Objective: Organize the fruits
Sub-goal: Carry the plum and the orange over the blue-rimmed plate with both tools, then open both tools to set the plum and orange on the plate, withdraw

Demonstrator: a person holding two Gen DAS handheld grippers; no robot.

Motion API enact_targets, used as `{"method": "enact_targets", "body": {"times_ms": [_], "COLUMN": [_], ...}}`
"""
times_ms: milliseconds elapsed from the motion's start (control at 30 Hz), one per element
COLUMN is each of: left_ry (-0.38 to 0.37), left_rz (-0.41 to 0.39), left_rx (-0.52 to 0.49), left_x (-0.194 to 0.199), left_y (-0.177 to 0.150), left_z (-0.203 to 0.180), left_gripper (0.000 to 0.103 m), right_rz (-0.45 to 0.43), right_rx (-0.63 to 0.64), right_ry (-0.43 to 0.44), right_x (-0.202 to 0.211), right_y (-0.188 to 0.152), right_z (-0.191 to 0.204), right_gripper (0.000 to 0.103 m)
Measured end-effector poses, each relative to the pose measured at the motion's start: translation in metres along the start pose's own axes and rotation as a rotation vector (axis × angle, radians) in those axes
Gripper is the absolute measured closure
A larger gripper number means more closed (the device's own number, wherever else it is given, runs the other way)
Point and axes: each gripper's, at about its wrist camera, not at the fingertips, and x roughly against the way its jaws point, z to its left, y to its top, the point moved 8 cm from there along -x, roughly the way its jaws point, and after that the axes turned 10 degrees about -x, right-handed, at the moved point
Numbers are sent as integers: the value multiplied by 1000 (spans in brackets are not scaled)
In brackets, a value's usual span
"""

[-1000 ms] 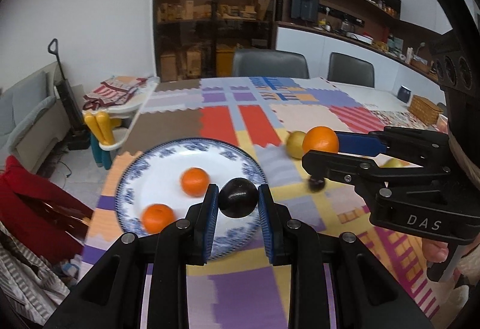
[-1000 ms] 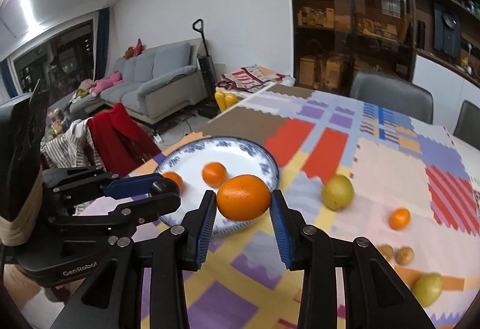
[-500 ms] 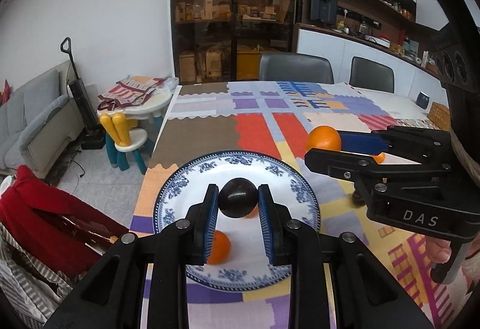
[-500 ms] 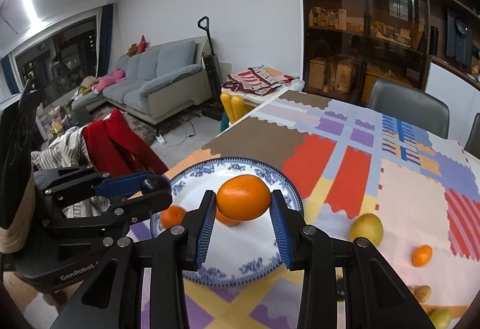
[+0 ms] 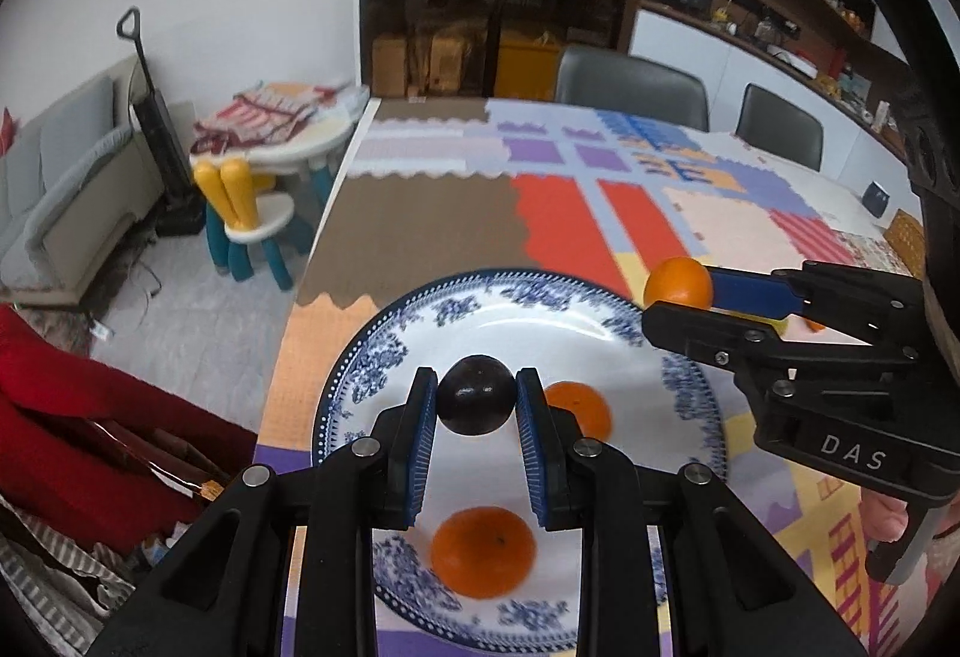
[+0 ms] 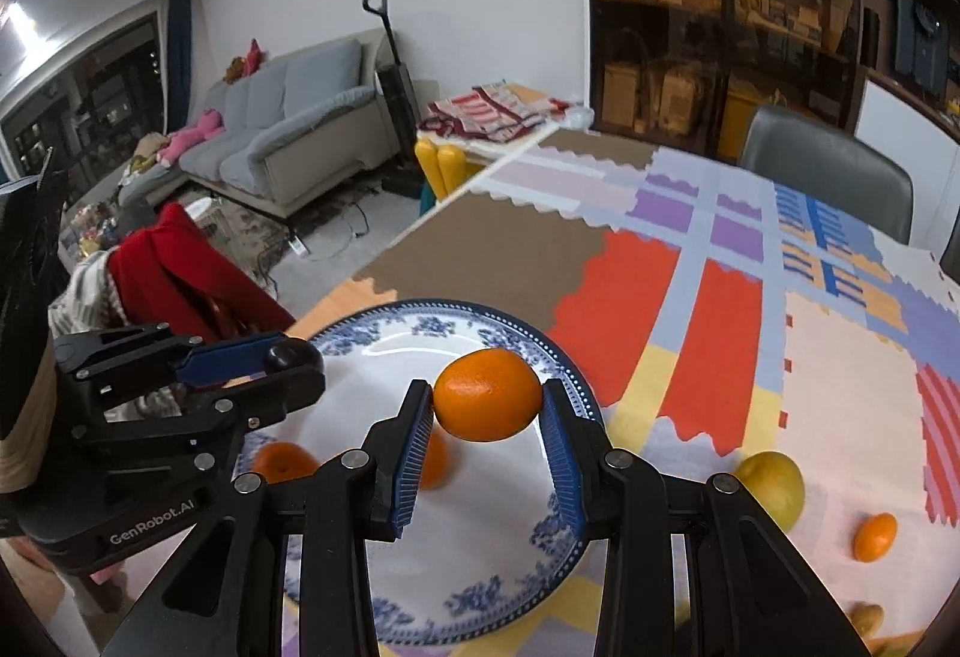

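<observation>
My left gripper (image 5: 477, 405) is shut on a dark plum (image 5: 477, 402) and holds it above the blue-and-white plate (image 5: 384, 357). Two oranges (image 5: 483, 552) (image 5: 585, 408) lie on the plate. My right gripper (image 6: 487, 405) is shut on a large orange (image 6: 487, 402) above the plate's right part (image 6: 558, 363). The right gripper also shows in the left wrist view (image 5: 678, 291), over the plate's right rim. The left gripper shows in the right wrist view (image 6: 288, 363) at the left with the plum.
A yellow-green fruit (image 6: 771, 489), a small orange (image 6: 876, 537) and brownish small fruits (image 6: 867, 618) lie on the patchwork tablecloth right of the plate. The table's left edge (image 5: 327, 225) drops to the floor. Grey chairs (image 5: 630, 87) stand at the far side.
Both grippers have moved left and forward over the plate, each still holding its fruit. The plate oranges now lie below and behind the left gripper's fingers.
</observation>
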Motion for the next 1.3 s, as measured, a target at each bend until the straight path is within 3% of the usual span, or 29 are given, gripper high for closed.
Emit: {"method": "enact_targets", "body": {"times_ms": [400, 700, 933, 1200, 1300], "left_ry": [-2, 7, 20, 57, 70], "left_rz": [112, 139, 120, 53, 17], "left_rx": [-8, -17, -24, -52, -75], "left_x": [-40, -44, -31, 11, 32], "left_y": [-11, -14, -12, 3, 10], "left_z": [6, 7, 4, -15, -29], "left_gripper": [76, 74, 70, 63, 61], "right_rz": [118, 138, 110, 42, 4], "right_rx": [-14, -18, -16, -33, -52], "right_ry": [-18, -6, -12, -8, -11], "right_x": [-48, -51, -40, 1, 23], "right_y": [-8, -16, -13, -11, -11], "right_z": [-16, -14, -15, -16, -20], "right_gripper": [65, 65, 64, 64, 58]}}
